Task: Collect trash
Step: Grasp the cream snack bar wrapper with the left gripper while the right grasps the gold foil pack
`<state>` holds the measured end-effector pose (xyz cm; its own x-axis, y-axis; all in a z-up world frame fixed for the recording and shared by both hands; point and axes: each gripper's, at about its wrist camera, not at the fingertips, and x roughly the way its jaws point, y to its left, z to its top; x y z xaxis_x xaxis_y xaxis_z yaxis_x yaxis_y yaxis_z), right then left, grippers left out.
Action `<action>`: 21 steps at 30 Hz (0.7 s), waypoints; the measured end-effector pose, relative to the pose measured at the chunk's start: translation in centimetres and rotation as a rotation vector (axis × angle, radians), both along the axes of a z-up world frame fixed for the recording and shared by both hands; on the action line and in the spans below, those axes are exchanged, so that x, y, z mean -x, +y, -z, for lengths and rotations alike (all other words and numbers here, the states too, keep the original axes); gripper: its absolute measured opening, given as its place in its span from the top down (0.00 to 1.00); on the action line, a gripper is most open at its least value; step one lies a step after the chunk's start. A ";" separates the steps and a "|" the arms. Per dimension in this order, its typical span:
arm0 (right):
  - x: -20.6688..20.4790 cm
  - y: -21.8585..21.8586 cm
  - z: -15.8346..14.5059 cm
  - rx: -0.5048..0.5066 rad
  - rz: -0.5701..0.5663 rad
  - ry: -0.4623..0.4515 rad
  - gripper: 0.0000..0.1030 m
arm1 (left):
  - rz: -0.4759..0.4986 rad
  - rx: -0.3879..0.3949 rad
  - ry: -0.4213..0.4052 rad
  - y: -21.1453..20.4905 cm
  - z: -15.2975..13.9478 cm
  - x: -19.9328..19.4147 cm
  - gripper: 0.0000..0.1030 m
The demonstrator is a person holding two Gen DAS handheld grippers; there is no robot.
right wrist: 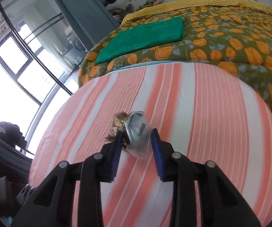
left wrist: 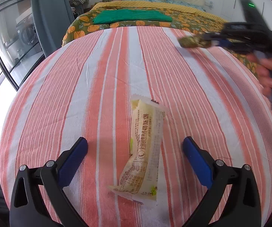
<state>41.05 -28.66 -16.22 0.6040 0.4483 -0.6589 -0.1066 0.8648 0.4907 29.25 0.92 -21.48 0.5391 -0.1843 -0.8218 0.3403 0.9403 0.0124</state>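
We are partway through the clearing, as we judge it: one piece of trash is in our grasp and one lies untouched on the striped cloth (left wrist: 117, 66). The right gripper (right wrist: 136, 138) is pinched on a crumpled wrapper (right wrist: 137, 132), a clear, silvery wad with a gold foil scrap sticking out on its left side, and both blue pads press against it. In the left wrist view we see this gripper at the far right of the cloth, blurred, with the wrapper (left wrist: 192, 41) jutting from its tips toward the left and a hand (left wrist: 268, 75) around its handle; the wrapper looks lifted clear of the cloth, though the blur keeps us from being certain. The pale yellow snack packet (left wrist: 145, 147) lies flat on the near middle of the cloth, its long side running near to far. The left gripper (left wrist: 135, 143) hovers over it, tilted steeply down, its jaws spread wide, one blue pad on each side of the packet and neither touching it. No bin or bag for the trash shows in either view, so we cannot tell where the held wrapper is to go. What is left, we reckon, is to close on the packet and carry both pieces away.
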 end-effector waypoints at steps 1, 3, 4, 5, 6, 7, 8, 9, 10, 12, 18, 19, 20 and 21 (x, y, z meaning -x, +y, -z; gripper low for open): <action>2.6 -0.3 -0.2 -0.026 0.003 0.009 0.70 | 0.000 0.000 0.000 0.0 0.0 0.0 0.04; 5.7 -0.5 -0.2 -0.035 0.001 0.023 0.70 | 0.000 0.000 0.000 0.0 0.0 0.0 0.04; 7.7 -0.6 0.0 -0.044 -0.001 0.039 0.70 | 0.000 0.000 0.000 0.0 0.0 0.0 0.04; 9.6 -0.6 0.3 -0.055 -0.001 0.056 0.70 | 0.000 -0.001 0.000 0.0 0.0 0.0 0.05; 11.8 -0.6 0.6 -0.070 0.004 0.075 0.70 | 0.000 0.000 0.000 0.0 0.0 0.0 0.04; 13.5 -0.4 0.7 -0.074 0.005 0.086 0.70 | 0.000 0.000 0.000 0.0 0.0 0.0 0.05; 14.9 -0.2 0.8 -0.069 0.004 0.093 0.70 | 0.000 0.000 0.000 0.0 0.0 0.0 0.05; 16.3 0.3 0.8 -0.050 0.002 0.100 0.70 | 0.000 -0.001 -0.001 0.0 0.0 0.0 0.05; 17.0 0.7 0.7 -0.029 -0.003 0.101 0.70 | 0.000 -0.001 -0.001 0.1 0.0 0.0 0.04; 17.8 2.1 0.2 0.067 -0.033 0.096 0.56 | 0.000 -0.001 -0.001 0.0 0.1 0.0 0.04; 13.5 4.8 -2.2 0.401 -0.117 -0.059 0.24 | 0.000 -0.001 -0.001 0.0 0.1 0.0 0.04; 11.9 5.6 -2.6 0.492 -0.143 -0.103 0.24 | 0.000 -0.001 -0.001 0.0 0.1 0.0 0.04; 10.2 6.3 -2.8 0.561 -0.189 -0.141 0.24 | 0.000 0.000 -0.001 0.0 0.1 0.0 0.04; 8.4 7.0 -2.6 0.615 -0.243 -0.149 0.24 | 0.000 0.000 0.000 0.0 0.1 0.0 0.04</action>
